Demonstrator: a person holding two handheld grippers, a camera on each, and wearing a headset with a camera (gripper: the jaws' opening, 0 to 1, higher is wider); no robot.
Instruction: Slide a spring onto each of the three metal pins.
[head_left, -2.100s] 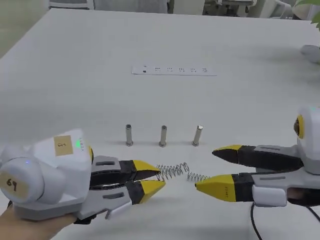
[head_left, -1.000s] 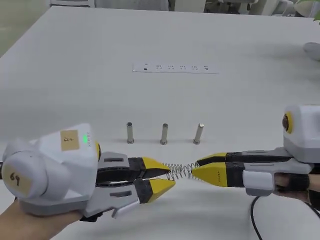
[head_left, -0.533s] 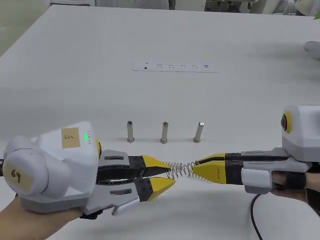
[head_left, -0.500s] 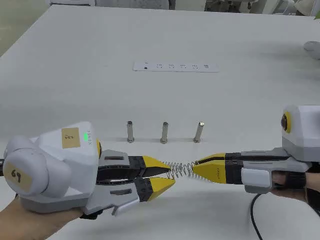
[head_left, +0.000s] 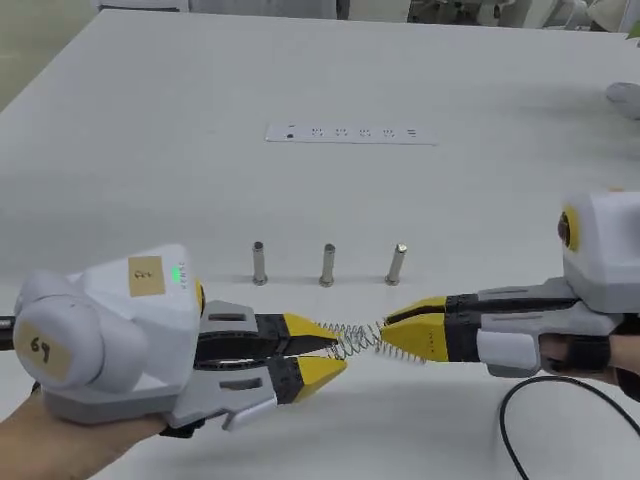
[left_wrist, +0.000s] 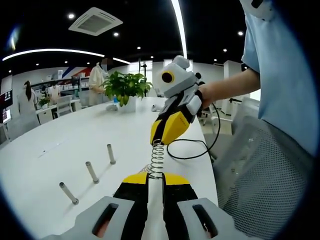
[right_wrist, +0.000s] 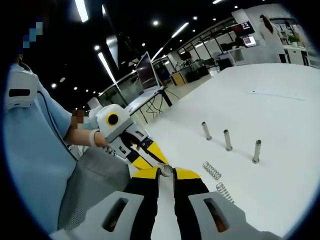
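At lower centre, the left gripper (head_left: 338, 352) and right gripper (head_left: 392, 328) each clamp one end of a spring (head_left: 358, 338), stretched level between them, probably to hand it over for the three bare pins (head_left: 327, 265) just above.

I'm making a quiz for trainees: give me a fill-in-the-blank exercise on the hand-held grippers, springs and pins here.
The left hand-held gripper and the right hand-held gripper each grip one end of the same ___.
___ metal pins stand on the table, all bare.
In the right gripper view, ___ loose springs lie on the table.
Missing words: spring; three; two.
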